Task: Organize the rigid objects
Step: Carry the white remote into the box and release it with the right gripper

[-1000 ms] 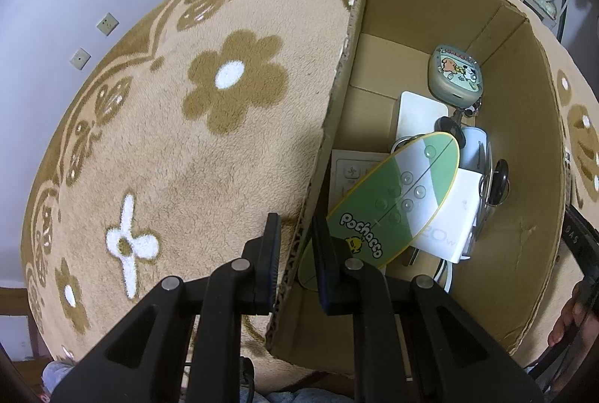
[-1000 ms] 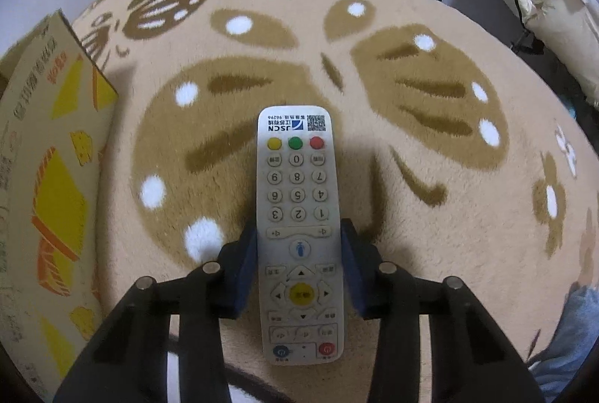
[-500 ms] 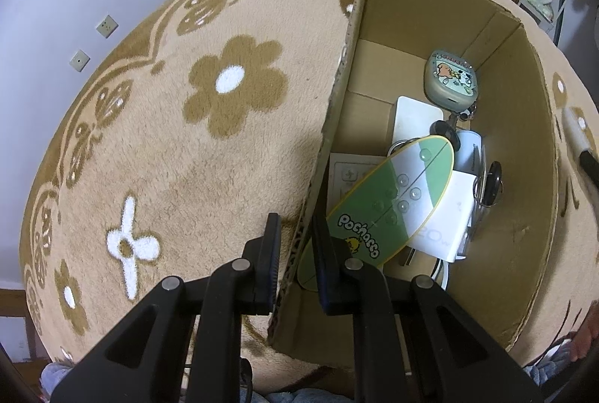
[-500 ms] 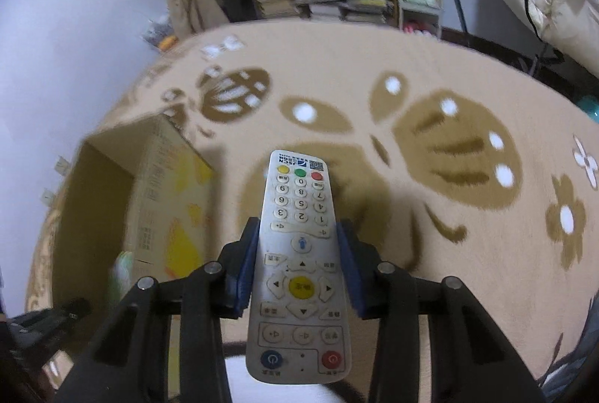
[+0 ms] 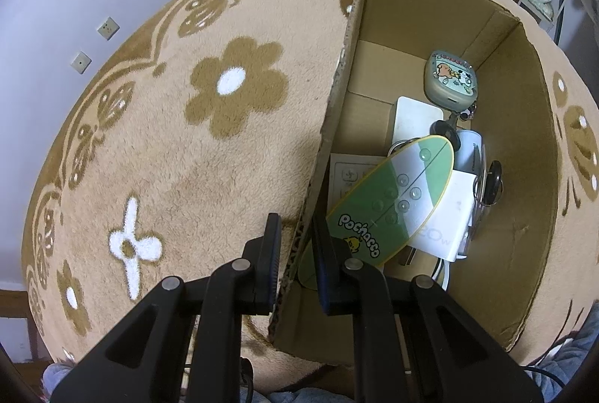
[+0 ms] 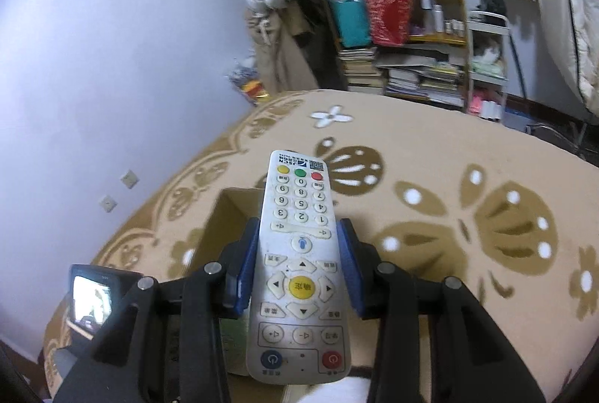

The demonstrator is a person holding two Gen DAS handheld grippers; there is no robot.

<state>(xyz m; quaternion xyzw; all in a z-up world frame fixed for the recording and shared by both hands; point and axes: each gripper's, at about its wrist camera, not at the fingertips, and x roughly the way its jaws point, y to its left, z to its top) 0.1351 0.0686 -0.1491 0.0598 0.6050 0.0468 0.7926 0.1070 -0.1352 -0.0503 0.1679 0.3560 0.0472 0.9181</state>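
Note:
A cardboard box point(image 5: 374, 28) stands open on the patterned rug. My left gripper point(image 5: 295, 262) is shut on its near left wall, one finger outside and one inside. Inside the box lie a green and white oval Pochacco board point(image 5: 397, 197), a white charger point(image 5: 449, 223), a grey cartoon-printed case point(image 5: 451, 79) and keys. My right gripper point(image 6: 299, 249) is shut on a white remote control point(image 6: 299, 253), holding it by its long sides above the rug. The box point(image 6: 232, 212) shows just behind and below the remote. The left gripper's camera unit point(image 6: 93, 298) sits at lower left.
The tan rug point(image 5: 187, 159) with brown flowers and butterflies spreads around the box. A lavender wall point(image 6: 112, 47) with sockets borders it. Cluttered shelves point(image 6: 411, 28) with books, bags and bottles stand beyond the rug's far edge.
My right gripper has lifted the remote off the rug and tilted up, swinging over toward the box. The left gripper has kept its hold on the box wall.

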